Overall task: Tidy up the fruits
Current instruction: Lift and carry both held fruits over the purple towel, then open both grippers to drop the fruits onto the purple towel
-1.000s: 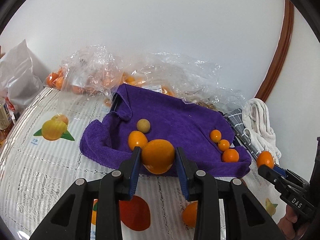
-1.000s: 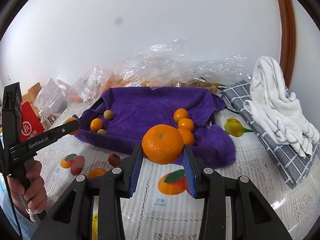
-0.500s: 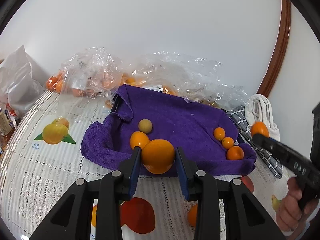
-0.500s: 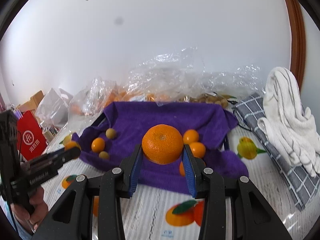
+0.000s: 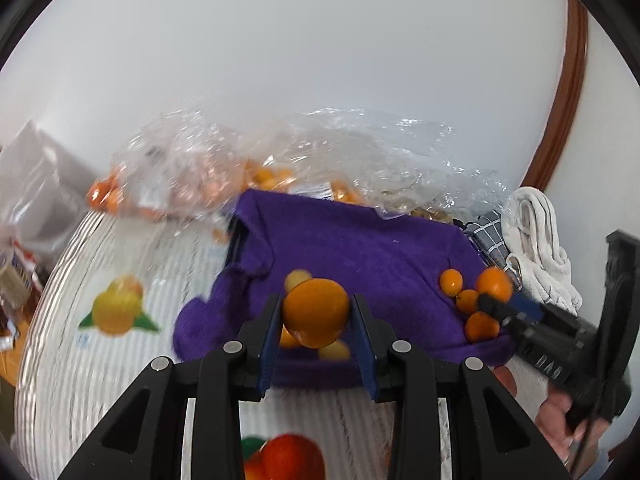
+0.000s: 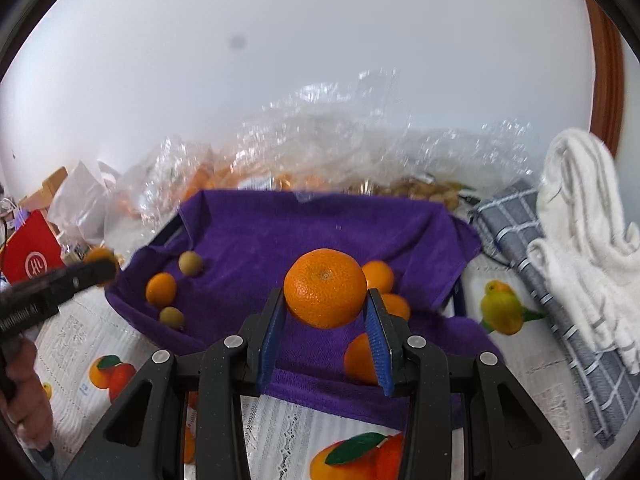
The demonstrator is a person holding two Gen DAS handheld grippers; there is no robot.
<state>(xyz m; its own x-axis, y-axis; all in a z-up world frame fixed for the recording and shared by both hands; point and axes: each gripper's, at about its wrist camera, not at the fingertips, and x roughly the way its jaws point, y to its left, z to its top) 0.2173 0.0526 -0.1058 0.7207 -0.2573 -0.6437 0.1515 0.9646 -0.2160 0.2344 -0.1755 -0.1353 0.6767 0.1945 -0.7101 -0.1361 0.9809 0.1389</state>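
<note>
My left gripper [image 5: 316, 316] is shut on a smooth orange fruit [image 5: 316, 312], held over the near left part of the purple towel [image 5: 360, 248]. My right gripper [image 6: 326, 312] is shut on a dimpled mandarin [image 6: 325, 288] above the towel's [image 6: 304, 228] right half. In the left wrist view the right gripper [image 5: 490, 294] comes in from the right over a cluster of small oranges [image 5: 482, 326]. On the towel's left lie an orange [image 6: 161, 289] and two small tan fruits [image 6: 189, 263]. The left gripper [image 6: 98, 266] shows at the left edge of the right wrist view.
Clear plastic bags [image 5: 208, 176] with more oranges lie behind the towel against the wall. A white towel [image 6: 584, 216] on a grey checked cloth [image 6: 520, 236] sits at the right. A red carton [image 6: 34, 254] and clutter stand far left. The tablecloth [image 5: 120, 308] has printed fruit.
Both grippers have moved in toward the purple towel with their fruit still held. The right one now hangs over the orange cluster; the left one has shifted forward.
</note>
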